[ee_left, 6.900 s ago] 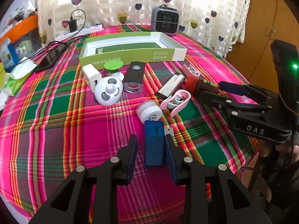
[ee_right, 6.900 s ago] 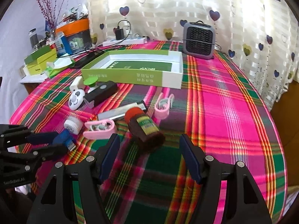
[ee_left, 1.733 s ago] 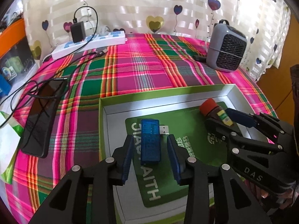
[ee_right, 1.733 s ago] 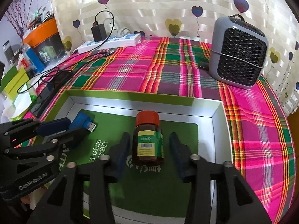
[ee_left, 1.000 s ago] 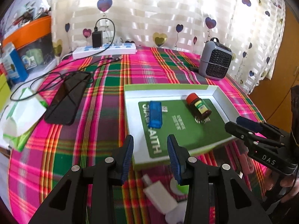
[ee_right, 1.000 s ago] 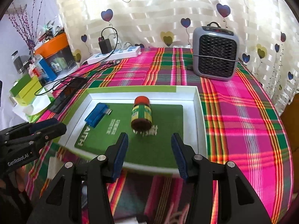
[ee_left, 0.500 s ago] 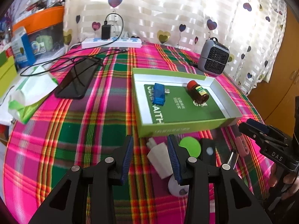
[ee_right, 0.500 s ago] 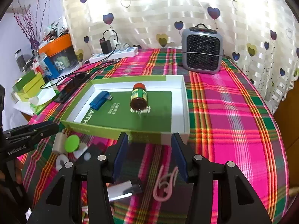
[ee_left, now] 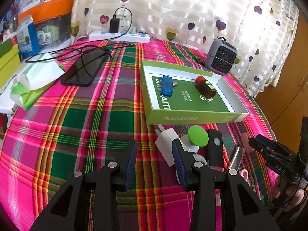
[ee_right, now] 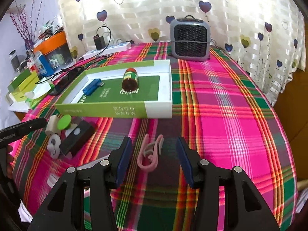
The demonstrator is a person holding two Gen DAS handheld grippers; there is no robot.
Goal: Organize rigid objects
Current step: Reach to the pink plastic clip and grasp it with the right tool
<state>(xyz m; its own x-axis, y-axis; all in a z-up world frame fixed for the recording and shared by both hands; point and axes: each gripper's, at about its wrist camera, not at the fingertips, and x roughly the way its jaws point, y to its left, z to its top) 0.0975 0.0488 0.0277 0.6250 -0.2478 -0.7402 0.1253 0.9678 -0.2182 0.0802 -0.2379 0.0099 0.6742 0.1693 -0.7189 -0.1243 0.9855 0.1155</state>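
both tools spread, empty: my right tool (ee_right: 152,152) straddles the pink clip (ee_right: 150,154); left tool (ee_left: 154,154) nears the white plug (ee_left: 167,144). clip may skid from under closing pads.

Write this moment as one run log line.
left tongs: open, empty | right tongs: open, over pink clip | box: USB stick, bottle

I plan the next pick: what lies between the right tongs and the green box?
In the right wrist view, a pink clip lies between the open right tongs and the green box; beyond it, only bare plaid cloth.
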